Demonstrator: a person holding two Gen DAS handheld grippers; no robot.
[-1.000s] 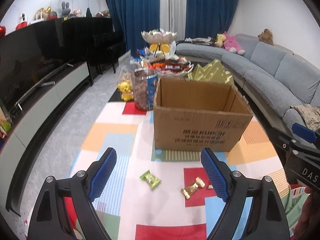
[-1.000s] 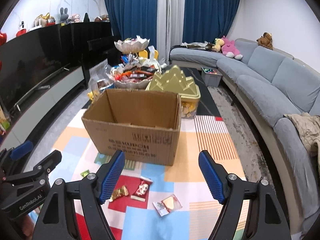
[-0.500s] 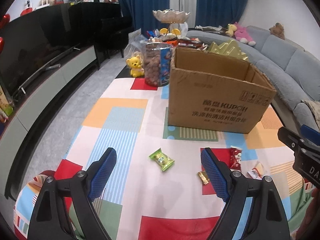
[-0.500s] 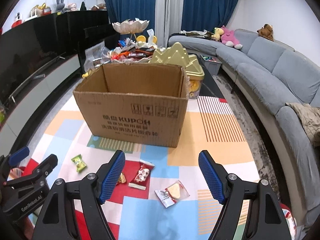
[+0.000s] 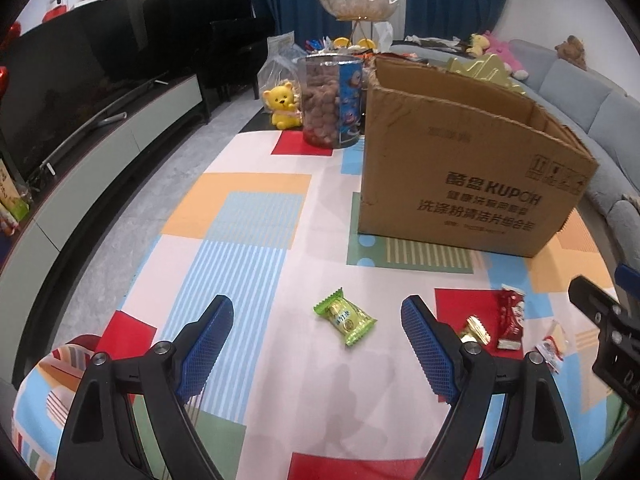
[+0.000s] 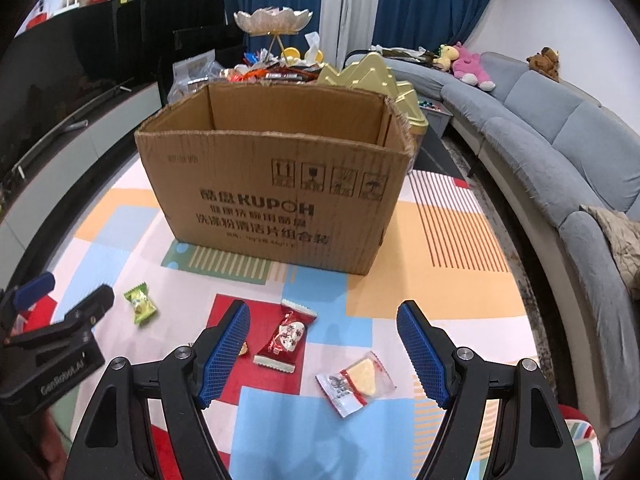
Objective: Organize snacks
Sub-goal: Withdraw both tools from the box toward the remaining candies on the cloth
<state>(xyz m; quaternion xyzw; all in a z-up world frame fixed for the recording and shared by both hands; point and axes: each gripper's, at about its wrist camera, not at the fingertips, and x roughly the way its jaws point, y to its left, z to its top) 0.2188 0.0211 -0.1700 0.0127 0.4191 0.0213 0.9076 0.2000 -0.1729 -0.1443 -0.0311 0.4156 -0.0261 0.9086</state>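
An open cardboard box (image 5: 472, 184) (image 6: 280, 200) stands on a colourful patchwork mat. In front of it lie loose snacks: a green wrapped candy (image 5: 345, 317) (image 6: 139, 302), a small gold candy (image 5: 475, 330), a red packet (image 5: 511, 316) (image 6: 286, 336) and a clear packet with a yellow piece (image 6: 355, 378). My left gripper (image 5: 318, 350) is open and empty, low over the mat, with the green candy between and just beyond its fingertips. My right gripper (image 6: 322, 354) is open and empty above the red and clear packets.
Behind the box stand a clear snack jar (image 5: 331, 100), a yellow bear toy (image 5: 283, 104), a tiered tray of snacks (image 6: 274, 60) and a gold tin (image 6: 384, 84). A TV cabinet (image 5: 100, 152) runs along the left, a grey sofa (image 6: 560, 152) along the right.
Both grippers have come lower and nearer to the mat and the box. The snacks now lie closer to the fingertips. Both stay open.
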